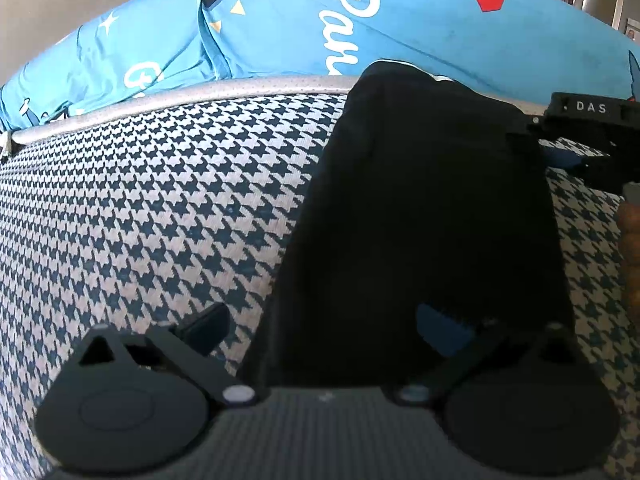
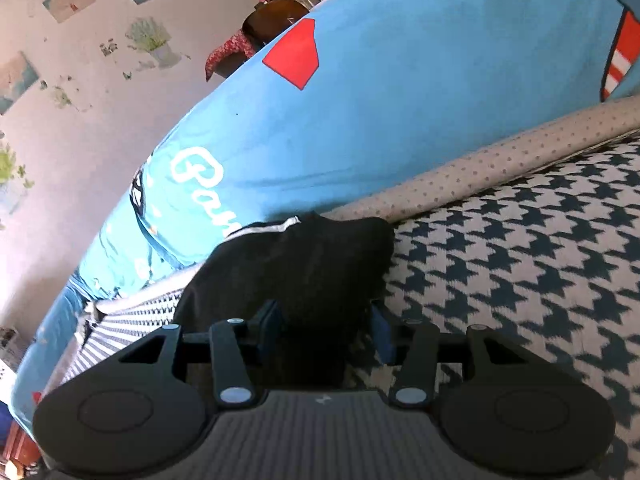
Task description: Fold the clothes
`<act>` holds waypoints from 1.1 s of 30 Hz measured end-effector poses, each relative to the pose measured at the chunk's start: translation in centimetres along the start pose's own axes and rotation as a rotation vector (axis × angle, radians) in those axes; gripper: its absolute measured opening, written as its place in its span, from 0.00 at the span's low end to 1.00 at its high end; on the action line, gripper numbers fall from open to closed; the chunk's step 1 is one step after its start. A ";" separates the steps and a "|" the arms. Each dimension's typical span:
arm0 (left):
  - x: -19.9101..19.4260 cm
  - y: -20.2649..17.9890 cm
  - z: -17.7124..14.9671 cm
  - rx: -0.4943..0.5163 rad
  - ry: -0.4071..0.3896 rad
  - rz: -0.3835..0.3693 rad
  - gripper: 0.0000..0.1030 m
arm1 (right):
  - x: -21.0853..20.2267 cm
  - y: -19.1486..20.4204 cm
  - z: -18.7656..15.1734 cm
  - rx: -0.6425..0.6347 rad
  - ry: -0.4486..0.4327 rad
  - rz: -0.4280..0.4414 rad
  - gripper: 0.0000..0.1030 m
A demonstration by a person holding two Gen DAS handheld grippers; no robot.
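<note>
From the left wrist, our left gripper [image 1: 324, 330] hangs spread apart over the black garment [image 1: 420, 208] lying on the houndstooth cushion [image 1: 160, 200], probably ready to pinch an edge. From the right wrist, our right gripper [image 2: 325, 330] straddles that garment's end beside the blue bedding [image 2: 400, 100], jaws apart, not clamped.

A houndstooth-patterned bed cover [image 2: 540, 264] spreads below a dotted beige piping edge [image 2: 480, 168], with a bright blue printed duvet [image 2: 400, 100] beyond; a pale wall [image 2: 100, 92] carries small pictures [image 2: 69, 1] and flower stickers [image 2: 150, 38] in daylight
</note>
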State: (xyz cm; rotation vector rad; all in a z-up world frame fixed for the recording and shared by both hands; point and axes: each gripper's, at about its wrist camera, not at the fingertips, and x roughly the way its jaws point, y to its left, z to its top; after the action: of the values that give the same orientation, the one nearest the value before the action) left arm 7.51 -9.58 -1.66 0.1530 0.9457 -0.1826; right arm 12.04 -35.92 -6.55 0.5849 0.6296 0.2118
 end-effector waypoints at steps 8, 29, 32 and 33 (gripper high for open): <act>0.3 -0.2 -0.1 0.003 0.003 -0.004 1.00 | 1.9 0.2 0.2 -0.023 -0.015 0.045 0.44; 0.6 -0.7 -0.3 0.012 0.015 -0.023 1.00 | 1.8 2.0 0.1 -0.097 -0.074 -0.031 0.16; 0.6 -0.6 -0.4 0.011 0.021 -0.029 1.00 | 0.6 3.4 0.1 -0.157 -0.102 -0.077 0.15; 0.6 -0.6 -0.4 0.011 0.022 -0.033 1.00 | 0.2 3.9 0.1 -0.177 -0.114 -0.093 0.15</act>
State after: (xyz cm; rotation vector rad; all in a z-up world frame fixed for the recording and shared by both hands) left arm 7.40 -10.13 -2.40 0.1502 0.9697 -0.2173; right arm 12.18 -32.70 -4.31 0.3938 0.5202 0.1442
